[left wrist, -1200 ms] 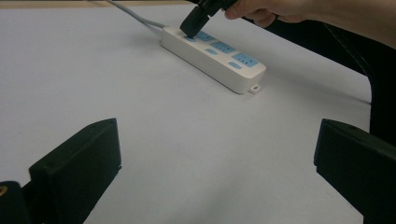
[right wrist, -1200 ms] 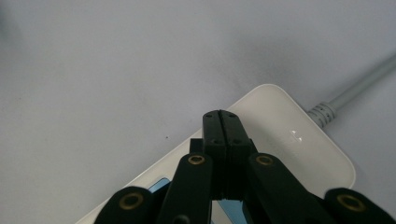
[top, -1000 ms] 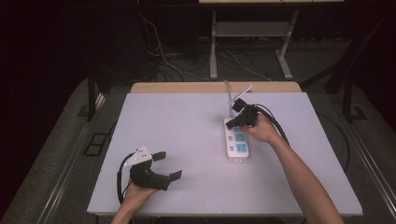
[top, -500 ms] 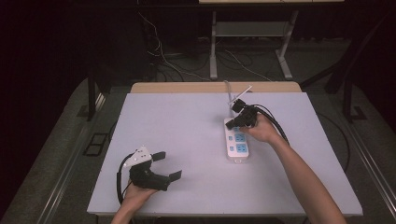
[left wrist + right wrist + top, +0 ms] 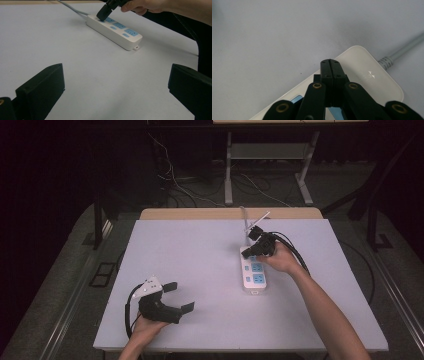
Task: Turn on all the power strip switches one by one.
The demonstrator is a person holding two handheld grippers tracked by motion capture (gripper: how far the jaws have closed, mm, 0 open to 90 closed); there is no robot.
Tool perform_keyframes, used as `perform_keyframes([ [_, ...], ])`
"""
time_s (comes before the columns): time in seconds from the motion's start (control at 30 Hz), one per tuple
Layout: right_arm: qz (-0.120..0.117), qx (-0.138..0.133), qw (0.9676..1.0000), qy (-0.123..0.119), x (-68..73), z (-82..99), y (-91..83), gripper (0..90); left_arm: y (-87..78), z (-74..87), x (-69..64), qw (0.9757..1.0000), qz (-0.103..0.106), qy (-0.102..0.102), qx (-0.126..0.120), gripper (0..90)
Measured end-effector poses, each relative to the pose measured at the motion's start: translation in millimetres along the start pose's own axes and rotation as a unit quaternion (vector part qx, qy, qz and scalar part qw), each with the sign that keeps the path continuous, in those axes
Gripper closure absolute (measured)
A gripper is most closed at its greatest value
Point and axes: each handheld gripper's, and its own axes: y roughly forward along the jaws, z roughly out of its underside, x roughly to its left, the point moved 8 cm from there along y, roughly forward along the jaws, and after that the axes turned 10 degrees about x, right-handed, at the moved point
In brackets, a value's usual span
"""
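Note:
A white power strip (image 5: 252,274) with blue sockets lies on the right half of the pale table (image 5: 200,250), its grey cable (image 5: 244,216) running off the far edge. My right gripper (image 5: 248,251) is shut, nothing between the jaws, and tilts down onto the strip's far end. In the right gripper view the closed tips (image 5: 330,62) rest against the white top of the strip (image 5: 367,75) near its cable (image 5: 402,50). My left gripper (image 5: 179,296) stands open near the front left, off the strip. From the left gripper view, the strip (image 5: 117,28) lies far beyond the spread jaws.
A wooden edge (image 5: 200,213) runs along the back of the table. Behind it are a dark floor with loose cables (image 5: 180,190) and the metal legs of another table (image 5: 229,170). The right gripper's black cable (image 5: 295,252) loops beside the person's right forearm.

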Motion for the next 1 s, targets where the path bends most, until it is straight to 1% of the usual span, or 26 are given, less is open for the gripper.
perform_keyframes([
  [0.17, -0.002, -0.001, 1.0000, -0.002, 1.6, 1.0, -0.8, 90.0, 0.3, 0.1, -0.1, 1.0000, 0.000, 0.000, 0.000, 0.0],
  [0.2, -0.005, -0.009, 0.9999, -0.001, 2.4, 0.3, -2.8, 90.0, 0.2, 0.1, 0.0, 1.0000, 0.000, 0.000, 0.000, 0.0],
  [0.23, -0.005, -0.009, 0.9999, -0.001, 2.4, 0.3, -2.8, 90.0, 0.1, 0.0, -0.1, 1.0000, 0.000, 0.000, 0.000, 0.0],
  [0.27, -0.003, -0.016, 0.9999, -0.002, 1.7, -0.6, -5.8, 90.0, 0.0, 0.1, -0.1, 1.0000, 0.000, 0.000, 0.000, 0.0],
  [0.33, -0.005, -0.021, 0.9998, 0.000, 1.7, -0.8, -9.9, 90.0, 0.0, 0.1, -0.2, 1.0000, 0.000, 0.000, 0.000, 0.0],
  [0.47, -0.001, -0.028, 0.9996, 0.001, 0.9, 0.9, -20.0, 90.0, 0.5, 0.0, -0.3, 1.0000, 0.000, 0.000, 0.000, 0.0],
  [0.5, -0.001, -0.028, 0.9996, 0.001, 0.9, 0.9, -20.0, 90.0, 0.6, 0.0, -0.4, 1.0000, 0.000, 0.000, 0.000, 0.0],
  [0.53, 0.002, -0.033, 0.9994, 0.004, 0.3, 2.1, -25.5, 90.0, 0.8, -0.1, -0.6, 1.0000, 0.000, 0.001, 0.000, 0.0],
  [0.6, 0.001, -0.038, 0.9993, 0.008, -0.2, 3.7, -30.9, 89.8, 0.9, -0.1, -0.8, 1.0000, 0.000, 0.001, 0.000, 0.0],
  [0.63, 0.001, -0.038, 0.9993, 0.008, -0.2, 3.7, -30.9, 89.8, 1.0, -0.1, -1.0, 1.0000, 0.000, 0.001, 0.000, 0.0],
  [0.67, 0.001, -0.045, 0.9989, 0.013, -0.1, 5.2, -36.5, 83.9, 1.0, -0.1, -1.0, 1.0000, 0.000, 0.001, 0.000, 0.0],
  [0.7, 0.001, -0.045, 0.9989, 0.013, -0.1, 5.2, -36.5, 83.9, 0.9, -0.2, -1.1, 1.0000, 0.001, 0.000, -0.001, 0.0],
  [0.73, 0.002, -0.049, 0.9987, 0.015, 0.0, 6.1, -39.2, 80.8, 0.8, -0.3, -1.1, 1.0000, 0.000, 0.000, -0.001, 0.0],
  [0.77, 0.007, -0.054, 0.9984, 0.019, -0.1, 8.9, -44.9, 74.9, 0.8, -0.3, -1.0, 1.0000, 0.000, 0.000, -0.001, 0.0],
  [0.8, 0.007, -0.054, 0.9984, 0.019, -0.1, 8.9, -44.9, 74.9, 0.7, -0.3, -1.1, 1.0000, 0.000, 0.000, -0.002, 0.0],
  [0.83, 0.009, -0.059, 0.9980, 0.023, 0.0, 10.0, -47.7, 71.7, 0.8, -0.4, -1.2, 1.0000, 0.000, 0.000, -0.002, 0.0],
  [0.9, 0.009, -0.069, 0.9971, 0.032, 0.2, 13.2, -54.3, 60.0, 1.0, -0.4, -1.3, 1.0000, 0.001, 0.000, -0.002, 0.0],
  [0.93, 0.011, -0.079, 0.9961, 0.038, 0.1, 15.6, -58.6, 48.3, 1.1, -0.4, -1.4, 1.0000, 0.001, 0.000, -0.002, 0.0],
  [0.97, 0.011, -0.079, 0.9961, 0.038, 0.1, 15.6, -58.6, 48.3, 1.2, -0.5, -1.6, 1.0000, 0.001, -0.001, -0.002, 0.0],
  [1.0, 0.013, -0.081, 0.9955, 0.046, 0.1, 17.7, -60.9, 45.0, 1.3, -0.5, -1.9, 1.0000, 0.002, -0.001, -0.002, 0.0],
])
